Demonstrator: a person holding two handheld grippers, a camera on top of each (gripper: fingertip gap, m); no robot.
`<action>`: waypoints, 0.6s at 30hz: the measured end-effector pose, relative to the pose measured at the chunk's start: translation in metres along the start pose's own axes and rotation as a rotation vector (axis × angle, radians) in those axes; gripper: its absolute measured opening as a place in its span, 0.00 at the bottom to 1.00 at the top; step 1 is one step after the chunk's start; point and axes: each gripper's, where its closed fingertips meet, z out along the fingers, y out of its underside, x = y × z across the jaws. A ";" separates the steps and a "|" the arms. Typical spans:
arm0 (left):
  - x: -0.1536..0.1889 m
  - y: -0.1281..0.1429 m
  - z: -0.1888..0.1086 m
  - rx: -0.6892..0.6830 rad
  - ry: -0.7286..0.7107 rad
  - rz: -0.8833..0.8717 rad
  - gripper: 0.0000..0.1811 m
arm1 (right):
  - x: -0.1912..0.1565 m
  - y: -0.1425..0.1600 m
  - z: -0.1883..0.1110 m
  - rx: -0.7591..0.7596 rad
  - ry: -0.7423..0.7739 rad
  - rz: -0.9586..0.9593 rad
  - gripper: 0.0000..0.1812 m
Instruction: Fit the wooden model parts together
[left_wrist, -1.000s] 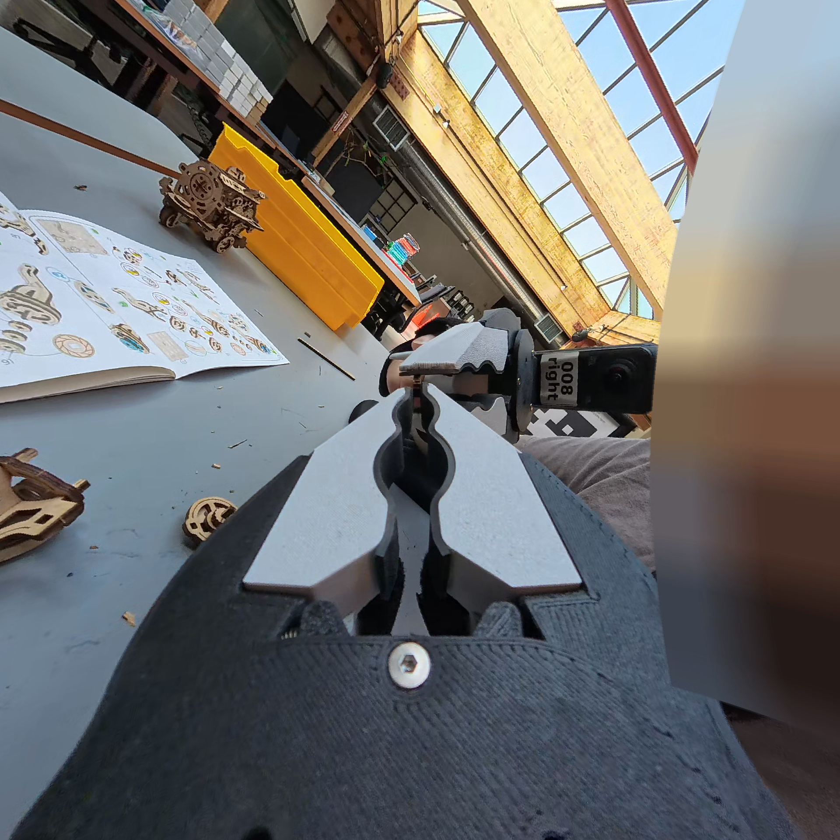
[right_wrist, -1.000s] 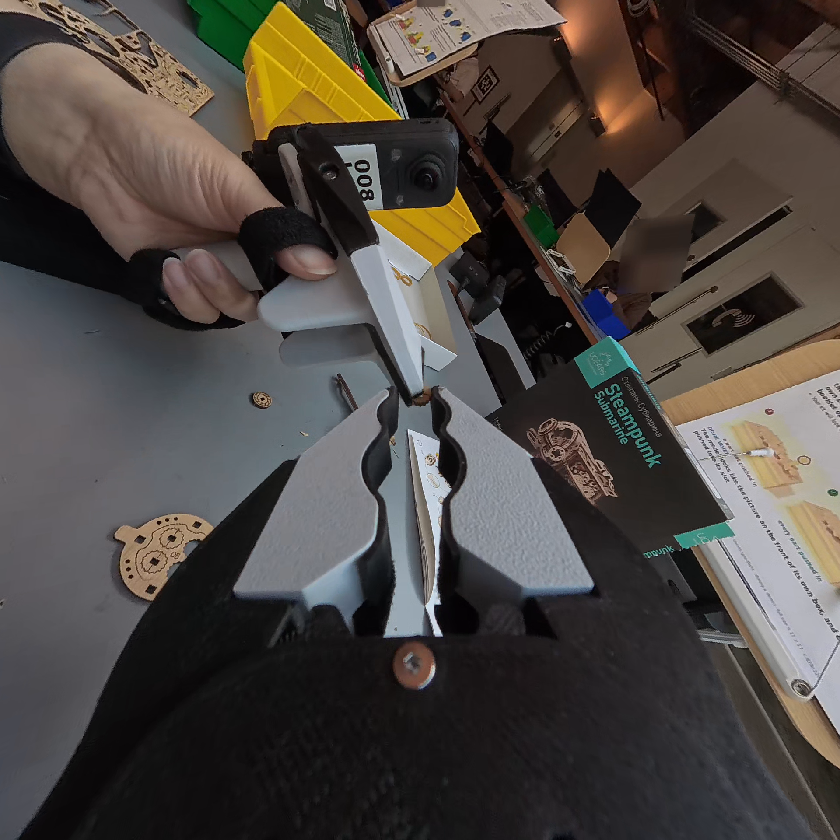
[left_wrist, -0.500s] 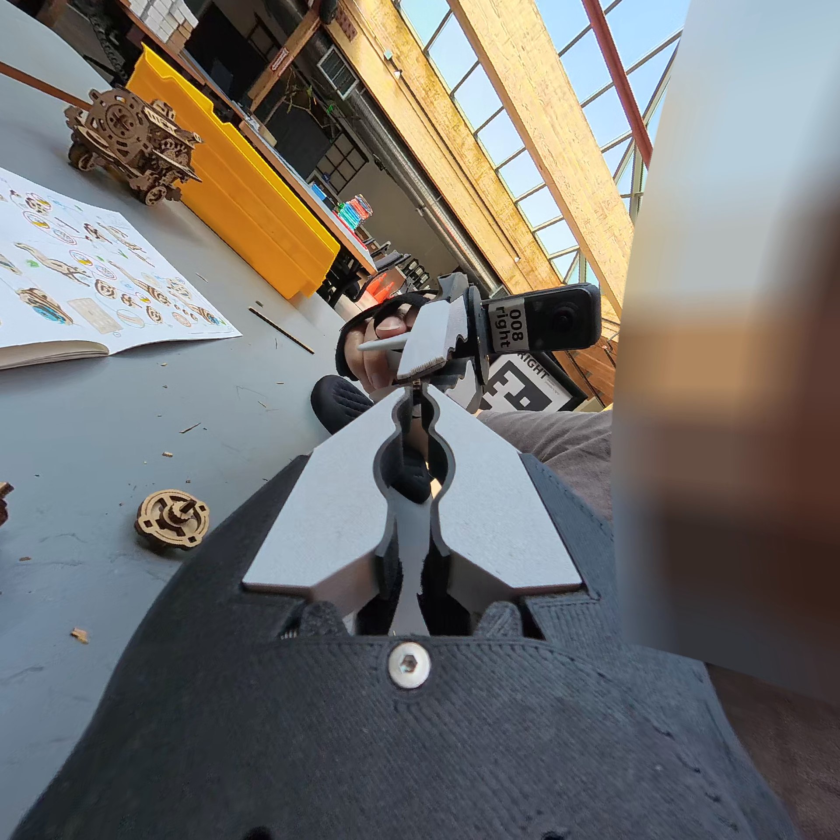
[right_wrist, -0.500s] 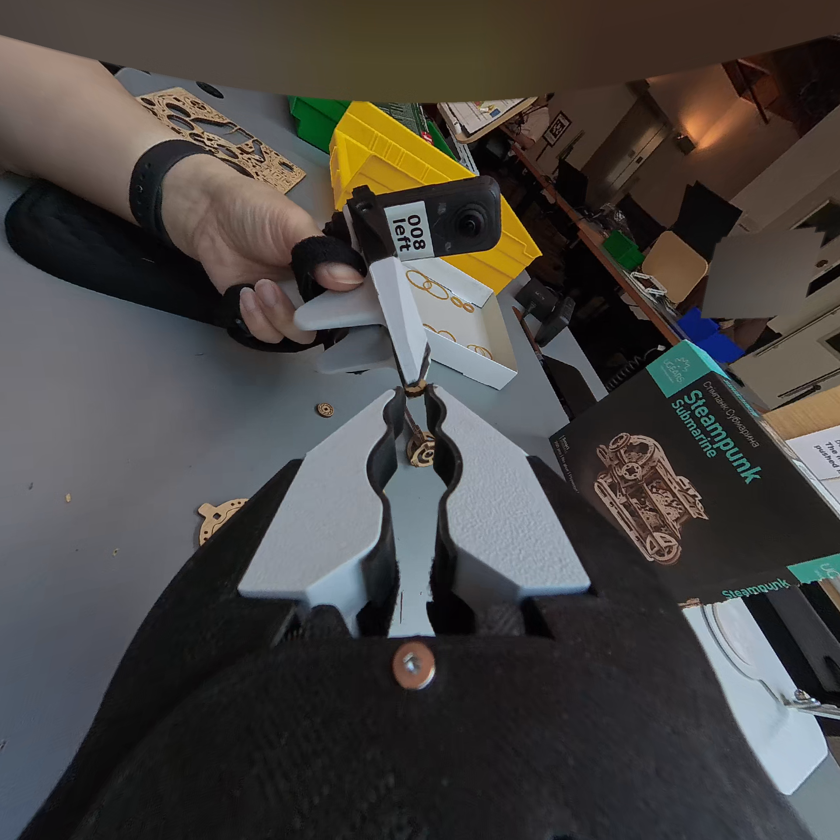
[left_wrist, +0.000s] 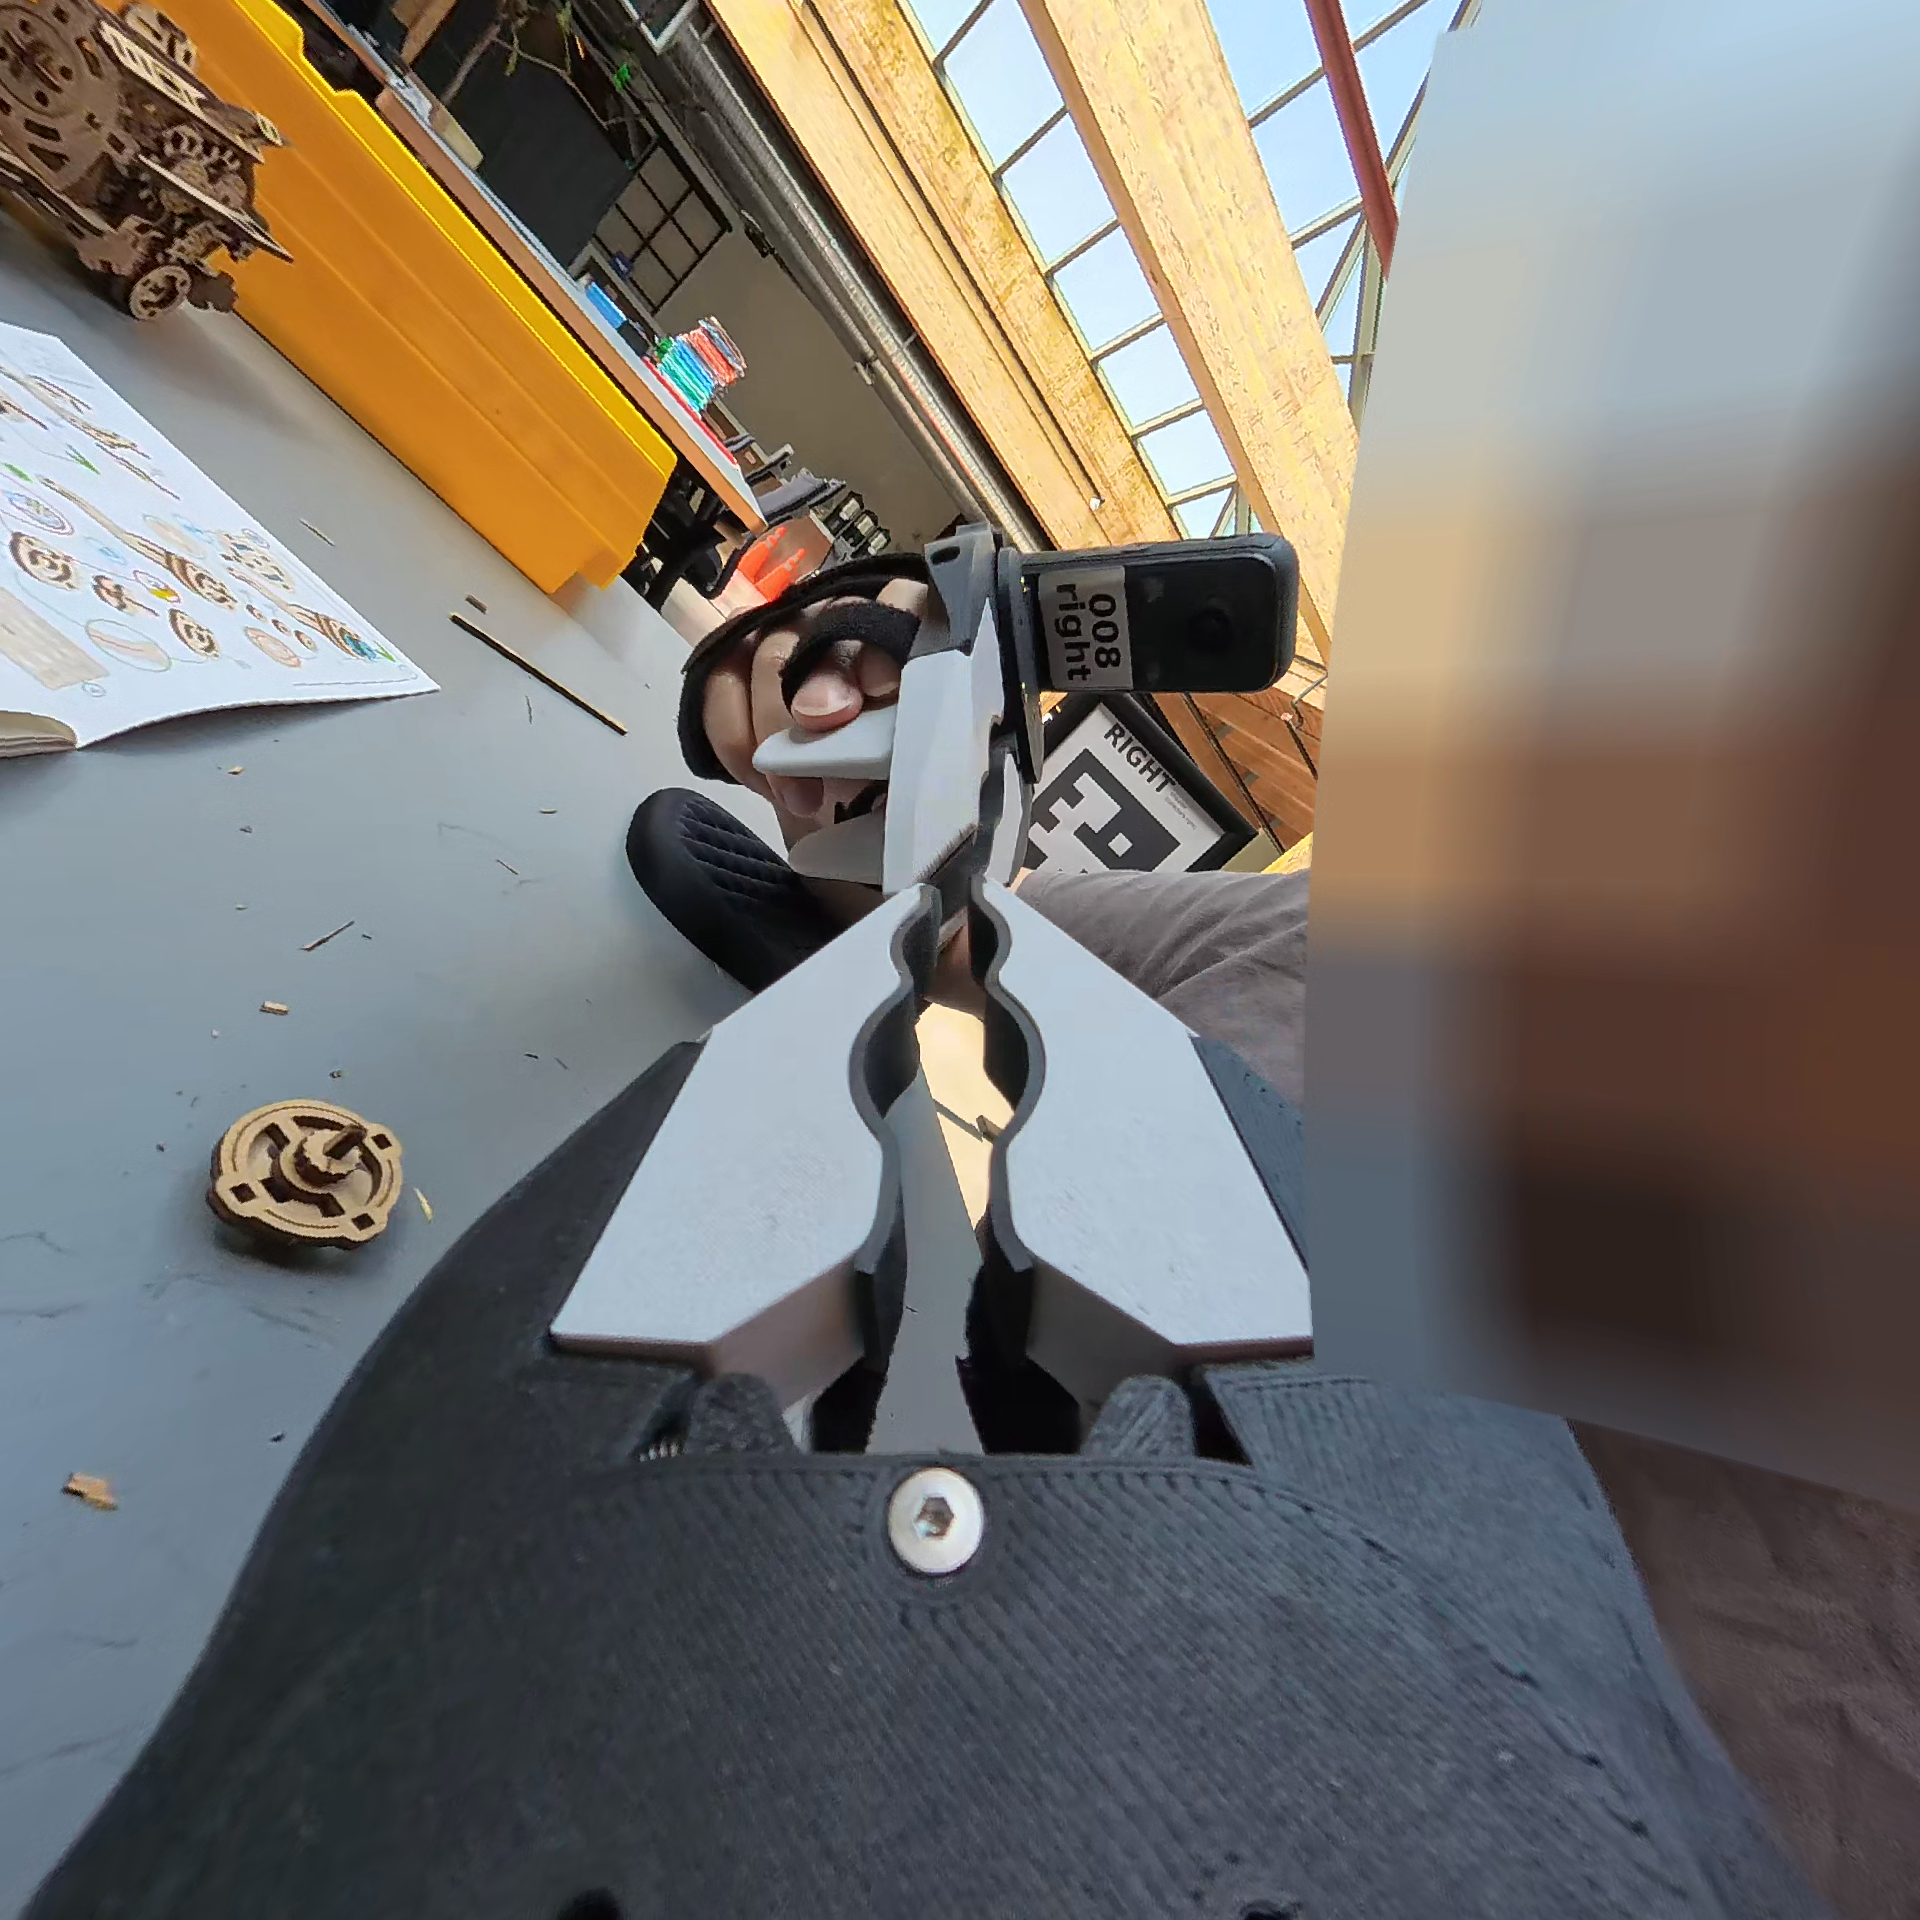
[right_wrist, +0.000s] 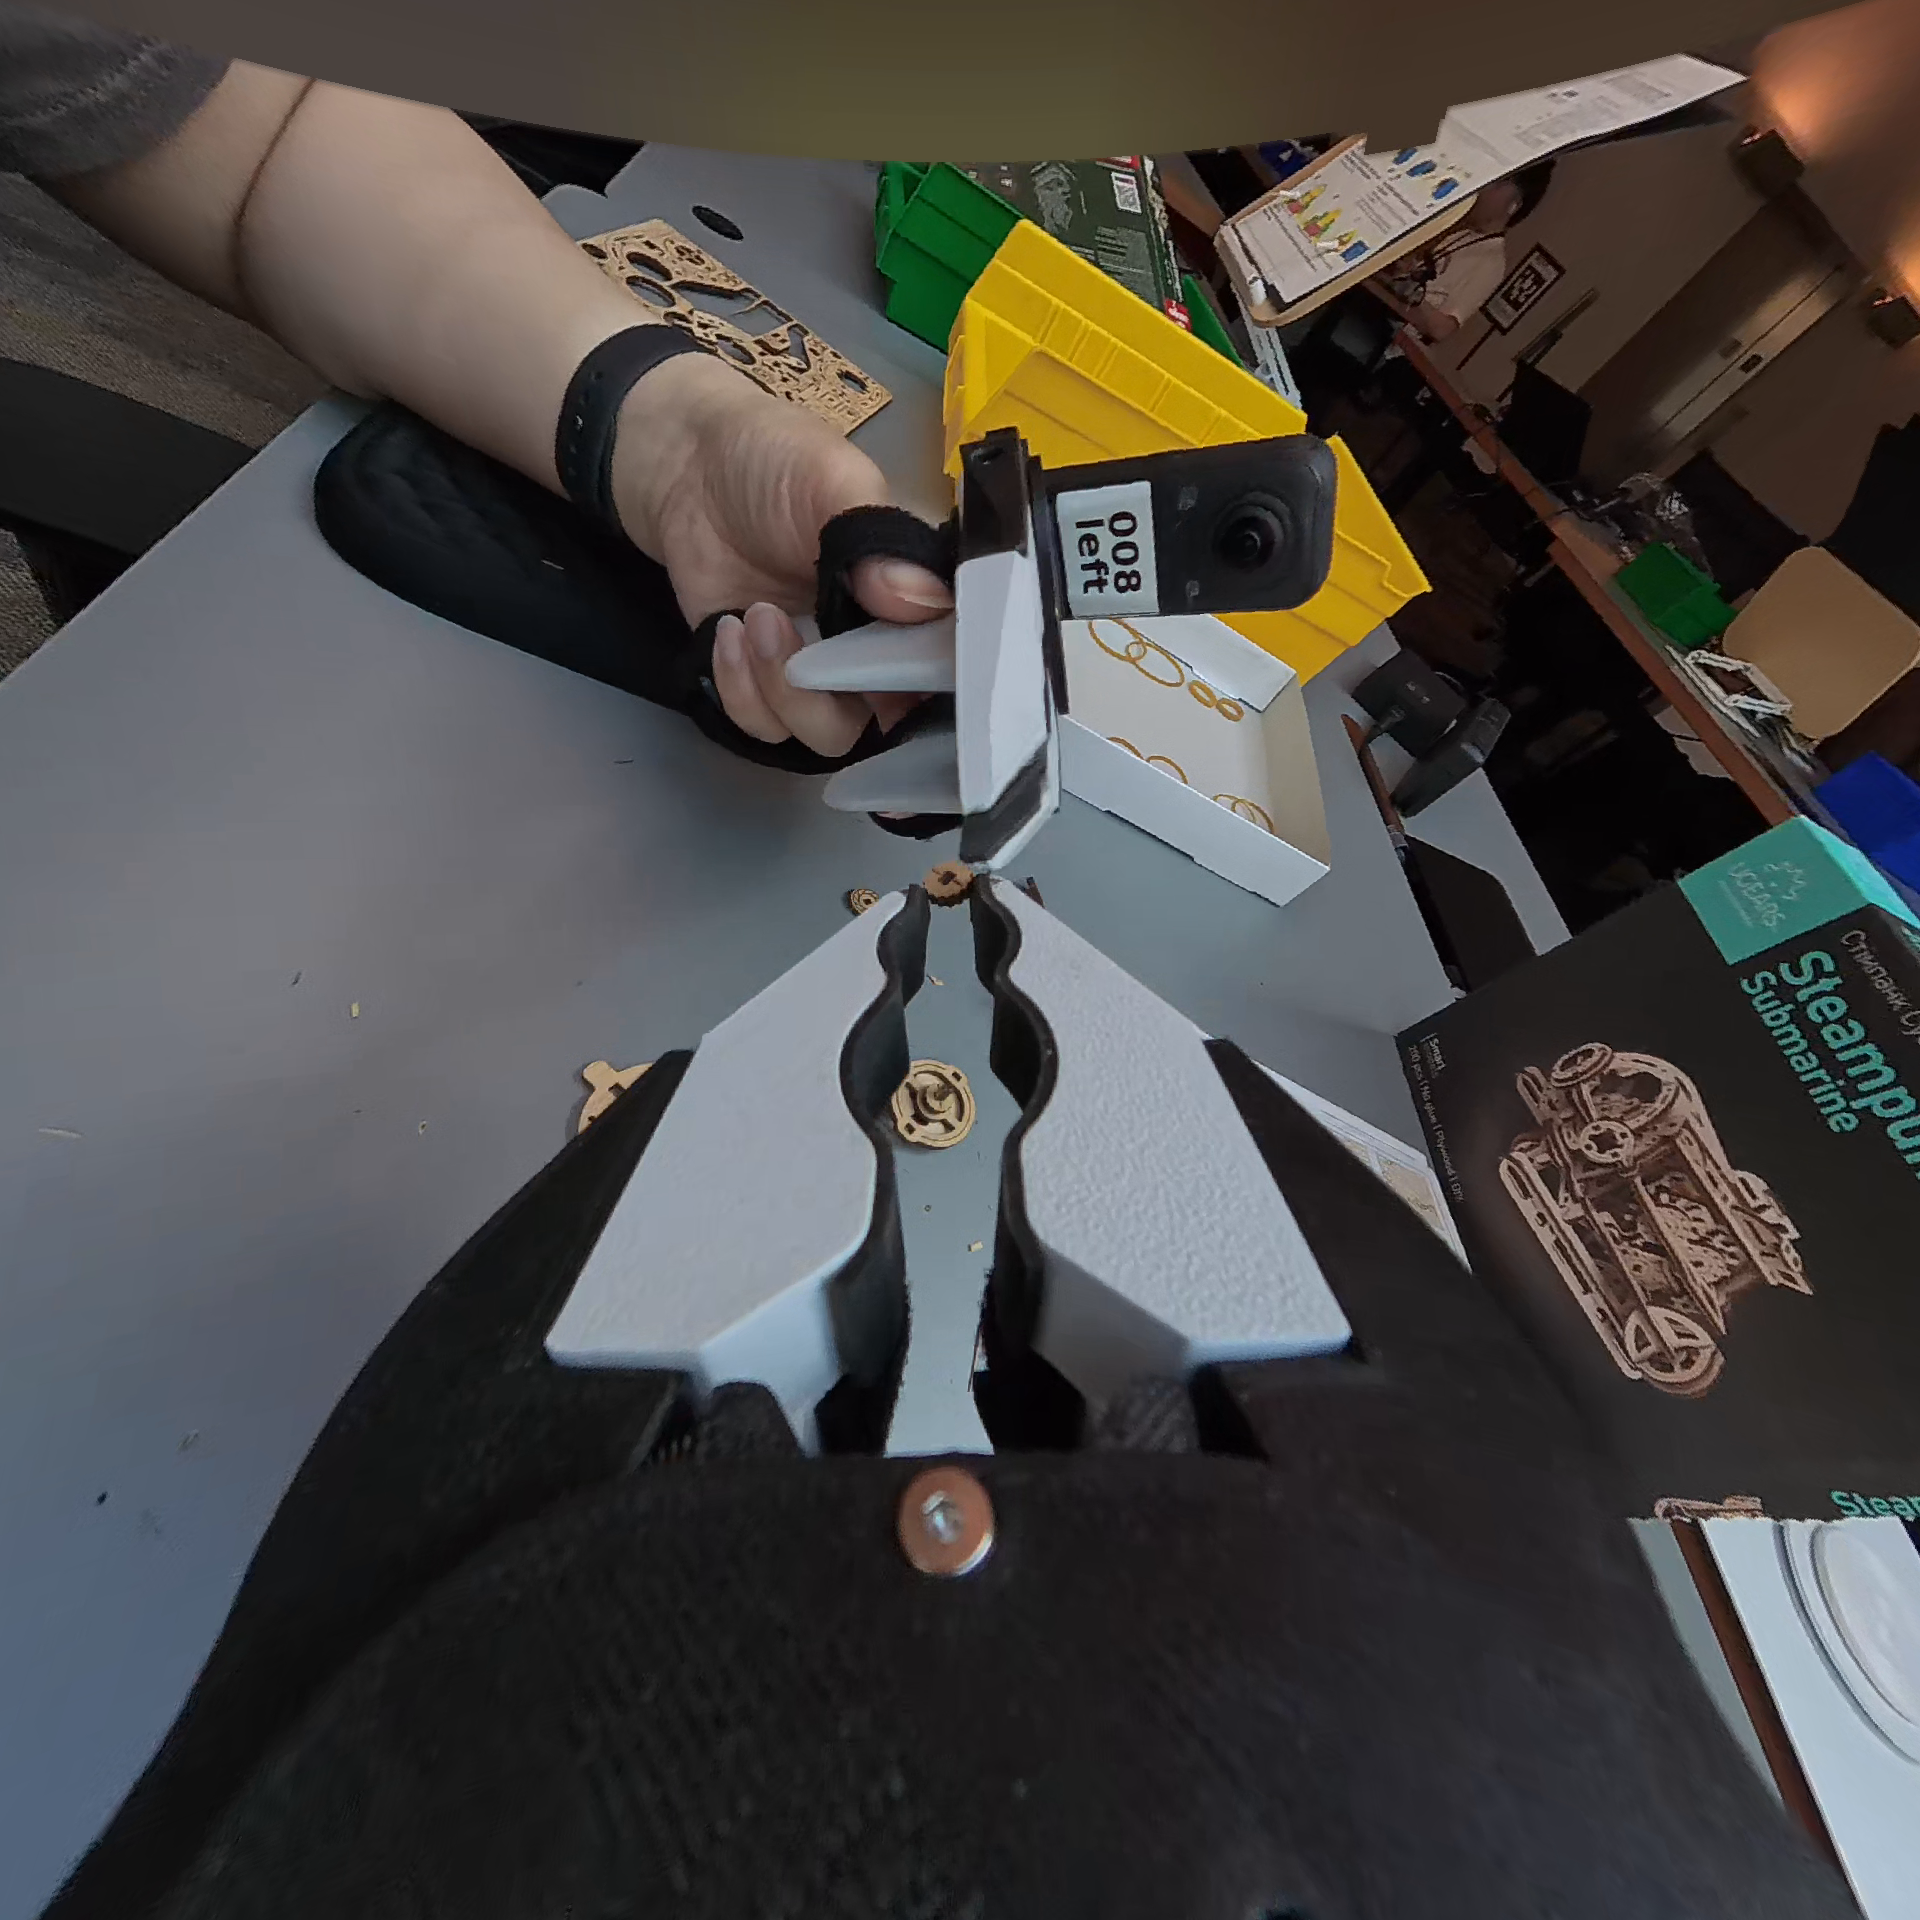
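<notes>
Grey table (right_wrist: 312, 935) fills the lower part of both views, strewn with wood chips, under a workshop roof of timber beams and skylights. Yellow bins (left_wrist: 416, 312) stand along its far edge, green bins (right_wrist: 925, 239) beside them in the right wrist view.

Both grippers meet tip to tip above the table. The right gripper (right_wrist: 948, 896) has its fingers drawn narrow and pinches a small wooden gear (right_wrist: 947, 883) at the very tips. The left gripper (right_wrist: 987, 847), held by a hand (right_wrist: 748, 499) with a black wristband, points down at that gear from above; its fingers look drawn together, and its tip touches or nearly touches the gear. In the left wrist view the left gripper (left_wrist: 948, 914) also shows narrow fingers, tip against the right gripper (left_wrist: 940, 831); whether it clamps anything cannot be told.

A round wooden wheel (left_wrist: 307, 1184) with a centre pin lies flat on the table, below the right gripper, seen through the gap of its fingers (right_wrist: 930, 1103). An open booklet (left_wrist: 156, 582) lies farther off, a built wooden model (left_wrist: 104, 156) behind it near the bins. A cut-out wooden sheet (right_wrist: 738, 312) lies by the forearm, a white tray (right_wrist: 1195, 790) just beyond the grippers, and a dark kit box (right_wrist: 1662, 1195) at the right.
</notes>
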 end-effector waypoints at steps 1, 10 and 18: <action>0.000 0.001 0.000 -0.009 -0.002 0.006 0.01 | -0.002 -0.001 -0.001 0.004 -0.014 -0.001 0.04; -0.011 0.004 -0.002 -0.037 -0.067 0.036 0.02 | 0.000 0.003 0.001 -0.029 -0.023 0.032 0.04; -0.013 0.004 -0.002 -0.034 -0.064 0.021 0.02 | 0.002 0.007 0.002 -0.046 -0.027 0.056 0.04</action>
